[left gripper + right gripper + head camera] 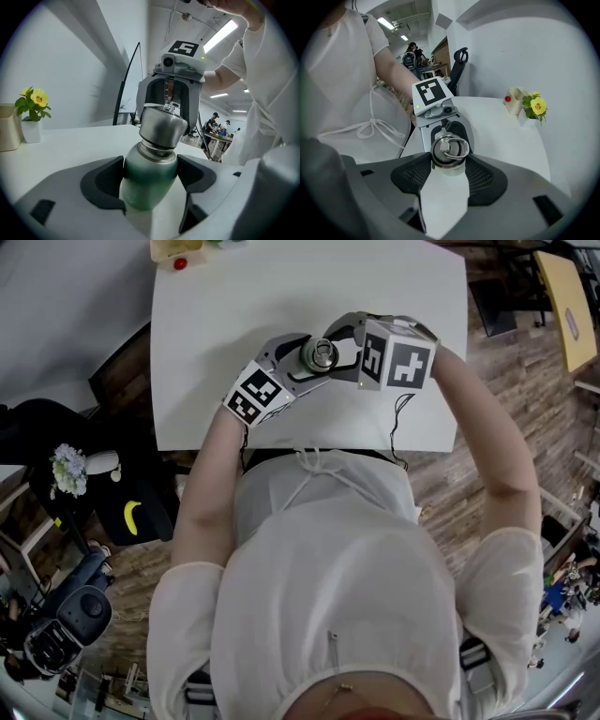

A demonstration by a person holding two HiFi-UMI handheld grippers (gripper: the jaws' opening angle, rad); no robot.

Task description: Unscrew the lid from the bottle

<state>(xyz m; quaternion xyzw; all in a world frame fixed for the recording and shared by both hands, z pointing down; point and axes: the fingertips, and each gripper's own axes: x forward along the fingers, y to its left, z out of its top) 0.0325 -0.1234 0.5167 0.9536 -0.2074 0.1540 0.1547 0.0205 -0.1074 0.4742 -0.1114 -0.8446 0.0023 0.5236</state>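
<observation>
In the left tongs (151,187) the green body of the bottle (152,171) is clamped; its steel ring-topped lid (449,150) is gripped by the right tongs (449,162), above a white table (234,334). Square markers (409,365) are borne on both. A potted yellow flower (537,106) is set by the wall (534,47).

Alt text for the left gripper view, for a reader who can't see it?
The left gripper clamps the green body of a metal bottle between its dark pads, while the right gripper beyond grips the bottle's steel lid, not yet off. Behind lies a white table with a potted yellow flower at the left.
</observation>
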